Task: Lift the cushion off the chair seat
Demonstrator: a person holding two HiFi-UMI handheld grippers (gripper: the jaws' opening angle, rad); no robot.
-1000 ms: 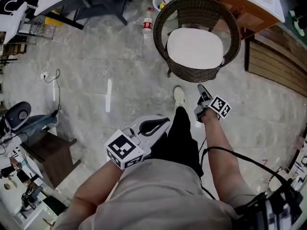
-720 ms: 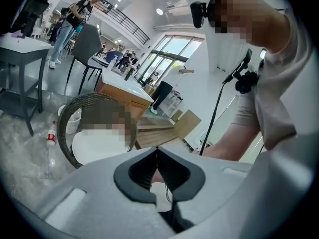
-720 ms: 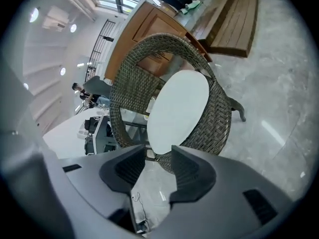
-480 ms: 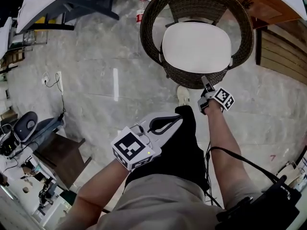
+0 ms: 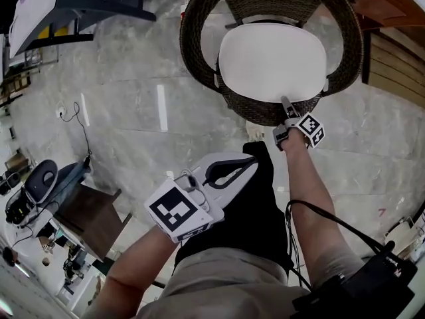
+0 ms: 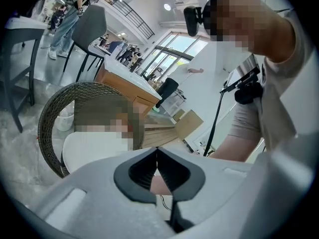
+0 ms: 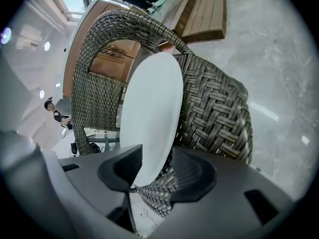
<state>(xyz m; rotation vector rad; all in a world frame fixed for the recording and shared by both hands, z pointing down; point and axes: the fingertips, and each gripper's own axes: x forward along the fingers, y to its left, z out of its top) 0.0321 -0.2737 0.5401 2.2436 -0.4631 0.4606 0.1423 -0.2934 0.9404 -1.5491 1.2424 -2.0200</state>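
At the chair [image 5: 257,109] front, the right claw [image 7: 149,169] is opening around the cushion [image 5: 272,62] edge — left claw [image 6: 157,156] closed.

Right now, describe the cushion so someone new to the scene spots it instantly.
Find the round dark wicker chair on the grey stone floor. The cushion lies flat on its seat: a smooth, plain white rounded pad, the only pale, unwoven thing inside the woven rim.

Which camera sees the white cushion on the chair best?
The head view: the whole cushion shows from above on the wicker chair. The right gripper view shows it close but nearly edge-on; the left gripper view shows only a part.
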